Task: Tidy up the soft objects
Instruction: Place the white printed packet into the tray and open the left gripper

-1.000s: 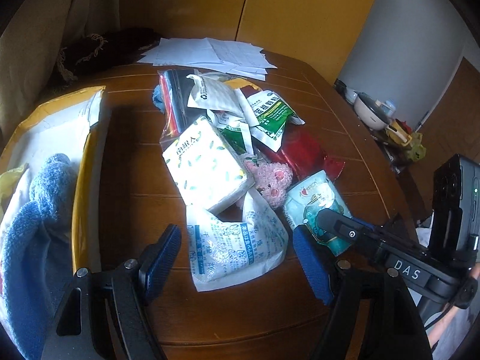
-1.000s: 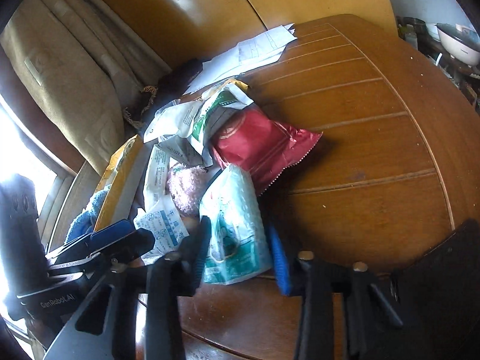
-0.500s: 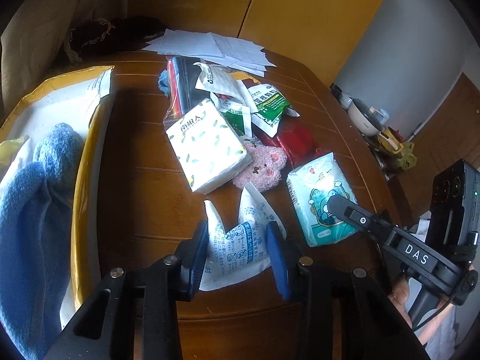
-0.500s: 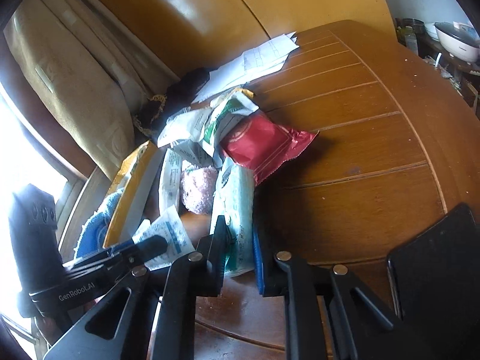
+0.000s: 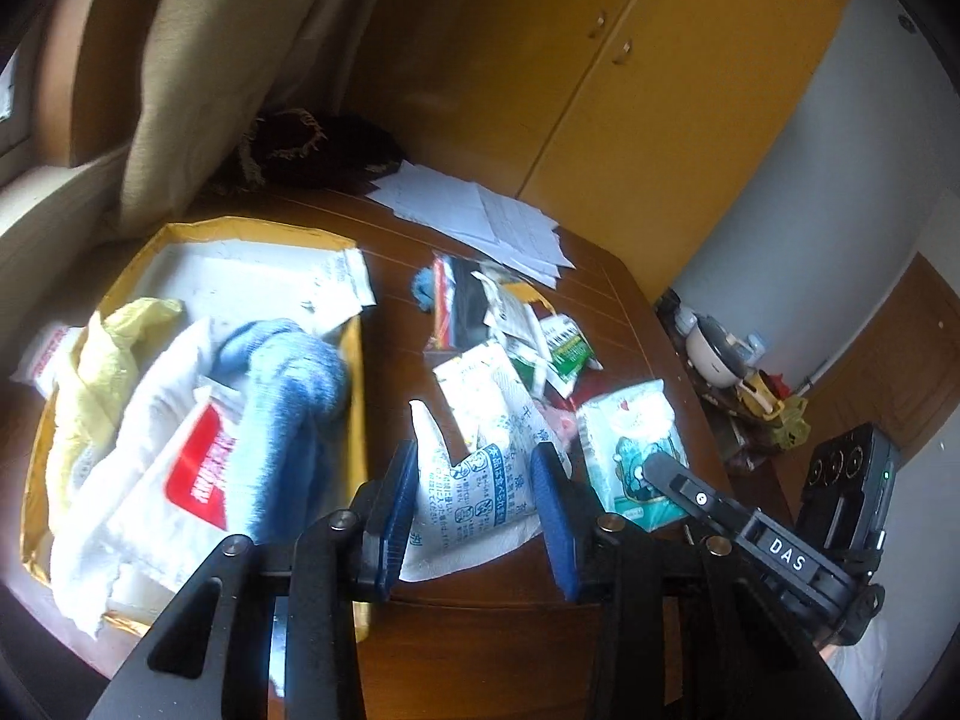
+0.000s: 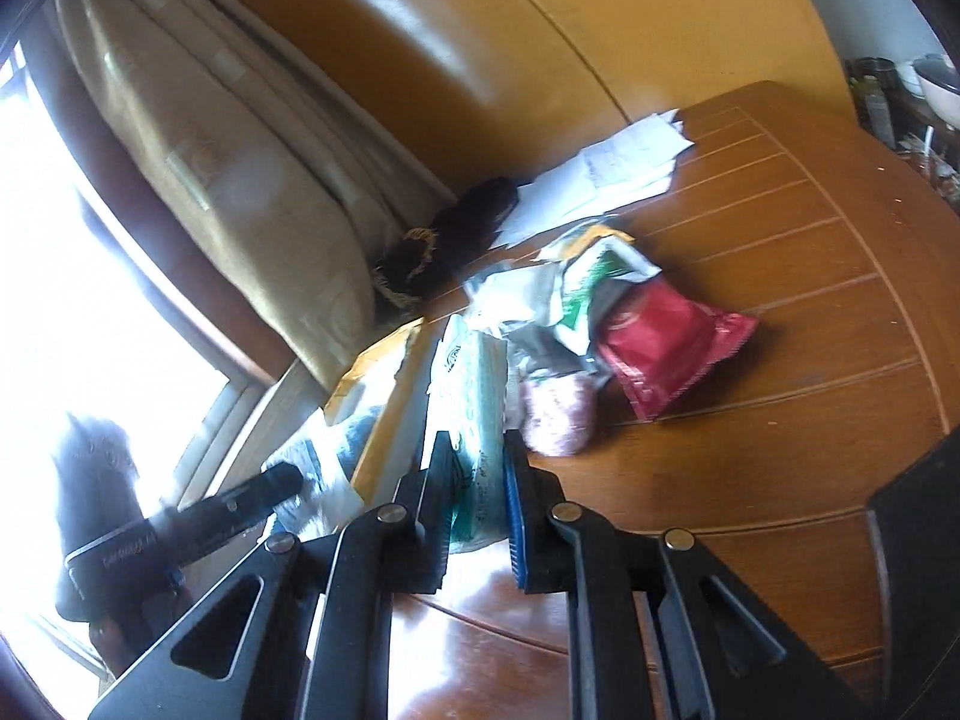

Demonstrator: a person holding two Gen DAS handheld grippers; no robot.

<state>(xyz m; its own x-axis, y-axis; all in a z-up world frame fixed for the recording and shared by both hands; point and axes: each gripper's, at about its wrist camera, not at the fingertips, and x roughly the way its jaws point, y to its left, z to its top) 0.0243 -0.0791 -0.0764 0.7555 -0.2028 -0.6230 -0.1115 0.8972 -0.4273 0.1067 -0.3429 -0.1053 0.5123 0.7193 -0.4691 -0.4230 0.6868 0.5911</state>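
Note:
My left gripper is shut on a white packet with blue print, held off the table just right of the yellow-rimmed box. That box holds a blue plush, white packs and a yellow bag. My right gripper is shut on a green-and-white tissue pack, raised above the wooden table. The same tissue pack shows in the left wrist view. A pink plush and a red pouch lie in the pile behind it.
A floral tissue pack, green-and-white sachets and loose papers lie on the table. A dark fringed cloth sits at the back by the curtain. A black object stands at the near right edge.
Both grippers closed on their packs and lifted them. The left one swung left toward the yellow-rimmed box with the white packet; the right one rose with the tissue pack.

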